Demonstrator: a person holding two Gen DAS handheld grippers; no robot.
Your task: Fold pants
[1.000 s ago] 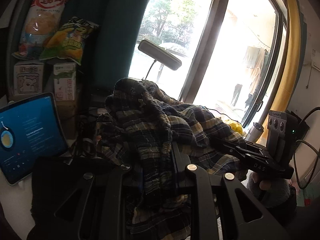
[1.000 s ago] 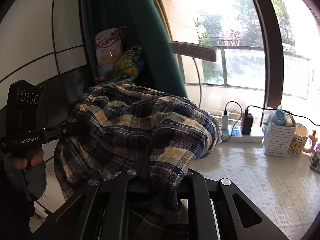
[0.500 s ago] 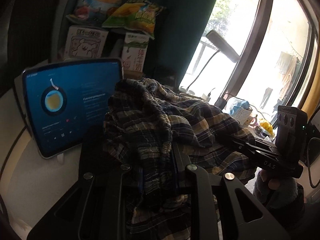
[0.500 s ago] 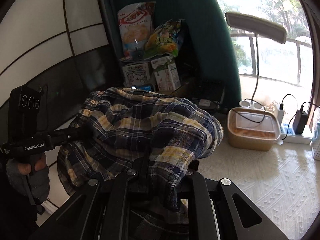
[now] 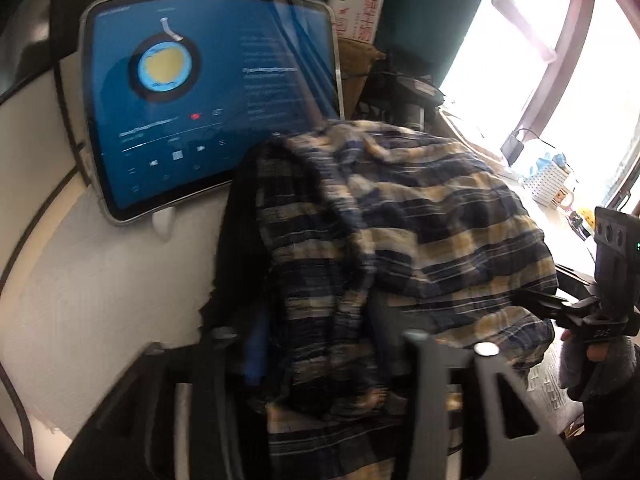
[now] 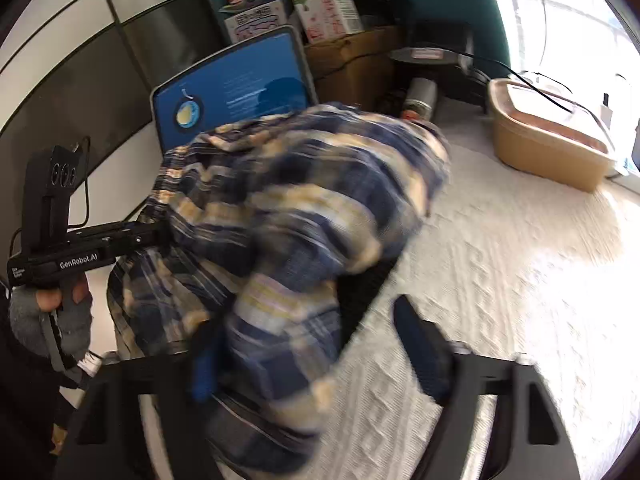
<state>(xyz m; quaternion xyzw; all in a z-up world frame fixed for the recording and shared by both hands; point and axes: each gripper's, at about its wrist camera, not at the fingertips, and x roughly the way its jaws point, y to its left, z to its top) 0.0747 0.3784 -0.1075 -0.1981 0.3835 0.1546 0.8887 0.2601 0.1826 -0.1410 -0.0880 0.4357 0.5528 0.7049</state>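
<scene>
Pants lie heaped on the worktop, soft, light and limp, at twelve o'clock from both grippers. Your left gripper and right gripper have just been opening their jaws, cloth slack between. Take the waistband at ten o'clock.

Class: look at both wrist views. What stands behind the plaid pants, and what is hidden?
Behind the plaid pants stands a tablet, its blue screen lit. The cloth covers the tablet's lower right corner. Cartons stand further back. The table under the pants is hidden.
</scene>
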